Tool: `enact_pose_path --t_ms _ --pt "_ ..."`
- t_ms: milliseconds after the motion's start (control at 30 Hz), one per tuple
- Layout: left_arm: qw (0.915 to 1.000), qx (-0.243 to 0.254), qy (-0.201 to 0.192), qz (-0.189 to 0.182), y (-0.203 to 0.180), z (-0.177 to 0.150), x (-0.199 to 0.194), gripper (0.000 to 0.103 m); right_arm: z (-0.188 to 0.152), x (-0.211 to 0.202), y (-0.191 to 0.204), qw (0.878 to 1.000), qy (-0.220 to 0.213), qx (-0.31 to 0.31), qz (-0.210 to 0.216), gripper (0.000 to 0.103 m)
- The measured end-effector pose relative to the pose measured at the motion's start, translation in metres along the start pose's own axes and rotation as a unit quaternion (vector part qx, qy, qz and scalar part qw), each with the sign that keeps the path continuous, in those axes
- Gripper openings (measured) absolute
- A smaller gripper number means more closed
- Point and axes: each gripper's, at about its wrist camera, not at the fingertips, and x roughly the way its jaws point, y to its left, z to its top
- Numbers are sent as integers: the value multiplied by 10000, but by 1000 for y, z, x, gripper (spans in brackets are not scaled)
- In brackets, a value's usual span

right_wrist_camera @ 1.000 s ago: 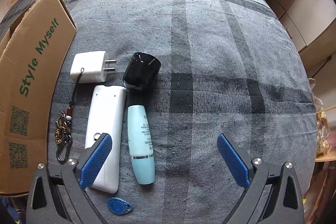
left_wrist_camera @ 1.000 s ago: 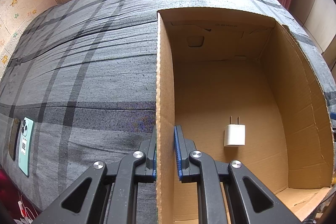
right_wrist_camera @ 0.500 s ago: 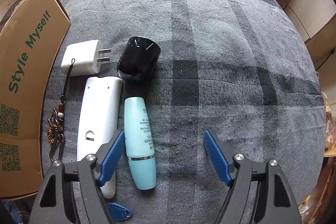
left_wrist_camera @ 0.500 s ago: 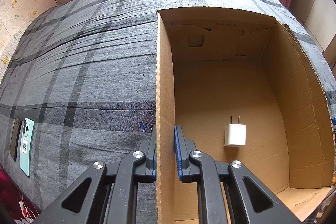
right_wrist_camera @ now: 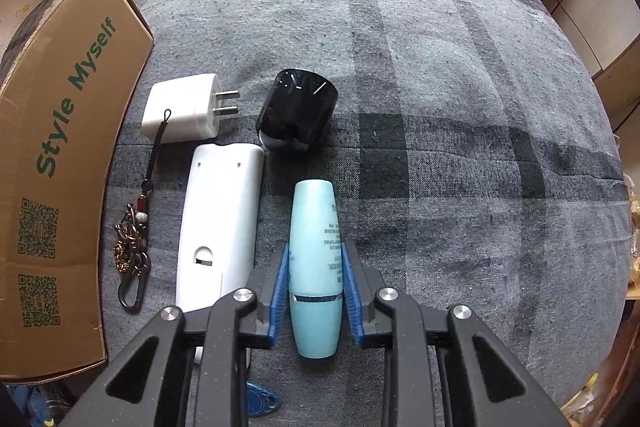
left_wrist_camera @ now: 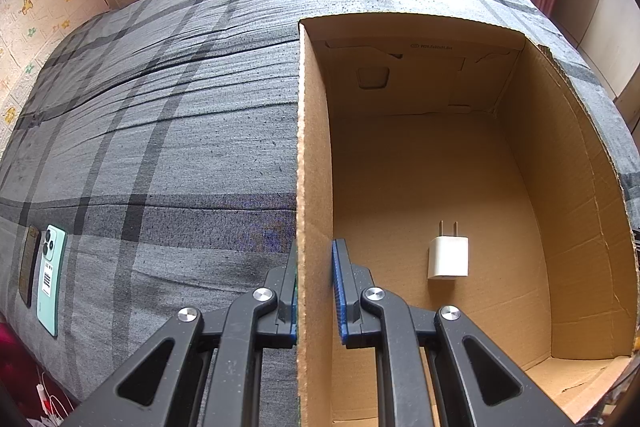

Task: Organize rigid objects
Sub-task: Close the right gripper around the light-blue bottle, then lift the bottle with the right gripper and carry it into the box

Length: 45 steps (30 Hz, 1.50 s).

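A light blue bottle (right_wrist_camera: 312, 211) lies on the grey plaid bedcover, and my right gripper (right_wrist_camera: 315, 267) is closing on it, its blue pads against the bottle's two sides. Beside it lie a white remote (right_wrist_camera: 218, 227), a white plug charger (right_wrist_camera: 182, 115) and a black cylinder (right_wrist_camera: 298, 115). My left gripper (left_wrist_camera: 316, 267) is shut on the left wall of the open cardboard box (left_wrist_camera: 314, 147). Another small white charger (left_wrist_camera: 448, 258) lies on the box floor.
A keychain with a carabiner (right_wrist_camera: 132, 259) lies between the remote and the box's printed side (right_wrist_camera: 60, 167). A blue tag (right_wrist_camera: 262, 397) shows under my right gripper. A mint phone (left_wrist_camera: 50, 279) and a dark one (left_wrist_camera: 29, 275) rest at the bed's left edge.
My right gripper shifted left over the bottle and its jaws went from wide apart to closed against the bottle's sides. The left gripper and the box have not moved.
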Motion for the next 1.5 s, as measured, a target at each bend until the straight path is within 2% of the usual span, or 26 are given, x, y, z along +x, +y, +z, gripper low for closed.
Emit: enact_pose_path --t_ms 733,1500 --pt "10000 20 3 17 0 1 0 14 12 -59 0 9999 -153 -12 -26 27" --pt "10000 23 12 18 -2 1 1 14 43 -128 56 9962 -628 -597 84 27"
